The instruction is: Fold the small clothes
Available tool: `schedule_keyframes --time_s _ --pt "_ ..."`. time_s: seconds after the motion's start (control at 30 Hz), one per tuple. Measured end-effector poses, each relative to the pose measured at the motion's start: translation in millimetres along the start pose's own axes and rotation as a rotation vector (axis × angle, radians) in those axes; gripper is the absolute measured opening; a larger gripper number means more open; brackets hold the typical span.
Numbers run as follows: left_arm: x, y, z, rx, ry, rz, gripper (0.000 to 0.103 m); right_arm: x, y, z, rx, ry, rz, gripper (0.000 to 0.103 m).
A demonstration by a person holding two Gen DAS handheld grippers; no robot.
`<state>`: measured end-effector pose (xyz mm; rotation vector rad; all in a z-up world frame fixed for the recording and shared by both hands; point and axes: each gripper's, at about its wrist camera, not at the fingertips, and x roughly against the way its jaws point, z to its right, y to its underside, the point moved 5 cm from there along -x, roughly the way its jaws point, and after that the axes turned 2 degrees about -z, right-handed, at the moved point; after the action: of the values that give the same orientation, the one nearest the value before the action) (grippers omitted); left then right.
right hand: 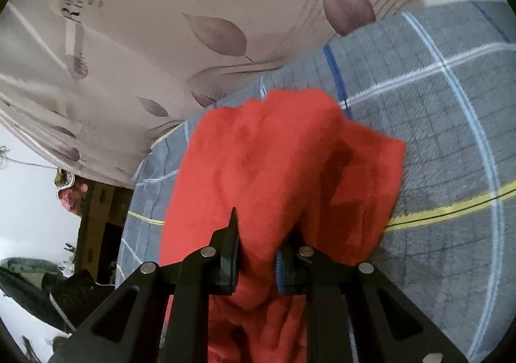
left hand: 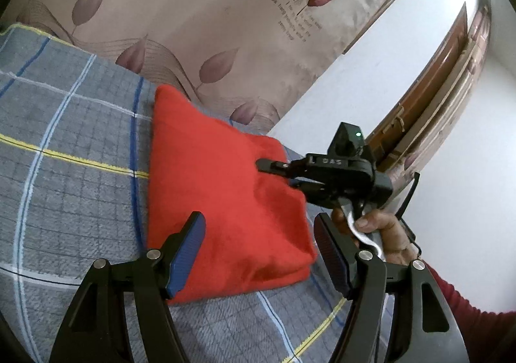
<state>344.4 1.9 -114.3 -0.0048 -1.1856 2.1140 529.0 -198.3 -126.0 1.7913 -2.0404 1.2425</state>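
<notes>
My left gripper [left hand: 258, 253] hangs open over the near edge of the red garment [left hand: 219, 188], gripping nothing. My right gripper [right hand: 258, 253] is pinched on a bunched fold of it. It lies folded on the checked blanket [left hand: 71, 150], near the bed's far edge. Tugging now could drag the stack apart, even toward the curtain [left hand: 180, 8].

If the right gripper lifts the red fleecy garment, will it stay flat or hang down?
The red fleecy garment probably sags: it bunches between the right gripper fingers. It seems light. Its fuzzy surface likely resists slipping on the grey checked blanket.
</notes>
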Motion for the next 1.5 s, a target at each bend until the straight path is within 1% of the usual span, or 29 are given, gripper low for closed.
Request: schedule_keyframes --time_s 0.03,0.07,0.17,0.2,0.23,0.3,0.33,0.37,0.4,0.5,0.53,0.6,0.67,0.77,0.87,0.97,1.03,1.1,1.2,1.23,1.3,1.33,1.37,1.43,1.5 --pt "-3.2 1.2 -0.5 -0.007 -0.008 -0.004 0.070 -1.6 -0.5 3.9 -0.013 -0.003 0.006 0.017" --pt "-4.8 2.6 -0.9 -0.010 -0.014 -0.009 0.070 -0.9 -0.1 7.0 -0.027 -0.019 0.017 0.023" --pt "-6.9 6.3 -4.2 -0.002 -0.014 -0.026 0.070 17.1 8.2 18.1 -0.114 -0.102 0.081 0.028" --pt "-5.6 6.2 -4.9 0.004 -0.008 -0.022 0.070 27.5 13.3 20.1 -0.129 -0.106 0.112 0.028" --pt "-3.8 6.1 -5.8 0.009 -0.006 -0.016 0.070 42.3 22.1 19.3 -0.118 -0.093 0.151 0.028" --pt "-1.8 7.1 -7.0 0.020 -0.006 -0.011 0.070 61.5 40.2 10.6 -0.077 -0.107 0.179 0.029" --pt "-1.1 8.1 -7.6 0.025 -0.005 -0.011 0.070 67.8 54.0 2.3 -0.053 -0.131 0.167 0.029" --pt "0.0 9.4 -7.8 0.026 -0.007 -0.011 0.070 69.0 64.5 -4.5 -0.034 -0.135 0.148 0.029" --pt "0.7 10.4 -7.6 0.024 -0.010 -0.010 0.070 67.1 77.9 -13.1 0.001 -0.116 0.121 0.029" --pt "4.3 14.1 -6.0 0.017 -0.021 -0.006 0.070 49.7 100.4 -28.6 0.097 -0.047 0.056 0.029" --pt "6.1 15.5 -5.7 0.014 -0.023 -0.003 0.070 43.8 104.7 -29.9 0.107 -0.034 0.038 0.028" --pt "10.0 17.4 -6.3 0.010 -0.036 0.006 0.070 32.4 113.5 -31.1 0.118 -0.015 0.015 0.006" --pt "12.0 19.6 -9.9 0.021 -0.046 -0.002 0.070 33.0 121.6 -27.2 0.110 0.009 0.021 0.005" --pt "17.8 25.8 -16.4 0.046 -0.042 -0.021 0.070 51.1 130.6 -12.2 0.067 0.035 0.054 0.004" --pt "20.7 29.1 -20.7 0.068 -0.039 -0.028 0.070 56.0 137.6 1.6 0.046 0.060 0.037 0.004" --pt "19.7 29.4 -20.2 0.068 -0.047 -0.030 0.070 51.6 134.8 3.0 0.043 0.070 0.033 0.004" --pt "20.0 26.4 -14.0 0.045 -0.045 -0.022 0.070 44.2 132.5 -0.5 0.042 0.044 0.016 0.004" --pt "17.8 19.8 -6.5 0.016 -0.041 -0.012 0.070 43.2 131.8 5.5 0.033 0.048 0.023 0.004" --pt "7.3 8.8 10.4 -0.026 0.011 -0.013 0.070 44.3 131.0 11.5 0.016 0.034 0.041 0.006" --pt "0.4 5.9 15.2 -0.050 0.015 -0.020 0.070 46.1 131.2 14.8 0.002 0.020 0.050 0.007" --pt "-20.3 5.8 17.3 -0.088 -0.006 -0.079 0.070 48.0 132.7 18.5 -0.014 -0.005 0.056 0.007" --pt "-31.7 8.9 13.2 -0.079 -0.023 -0.116 0.070 49.4 132.9 19.7 -0.023 -0.012 0.061 0.008" --pt "-39.4 13.0 7.4 -0.050 -0.019 -0.145 0.070 52.2 132.7 19.9 -0.028 -0.020 0.070 0.010" --pt "-43.4 16.9 2.4 -0.011 0.005 -0.158 0.070 65.0 129.6 18.6 -0.015 0.005 0.107 0.011" --pt "-42.2 16.2 2.2 -0.009 0.020 -0.150 0.070 79.9 121.0 9.5 0.019 0.036 0.164 0.012"
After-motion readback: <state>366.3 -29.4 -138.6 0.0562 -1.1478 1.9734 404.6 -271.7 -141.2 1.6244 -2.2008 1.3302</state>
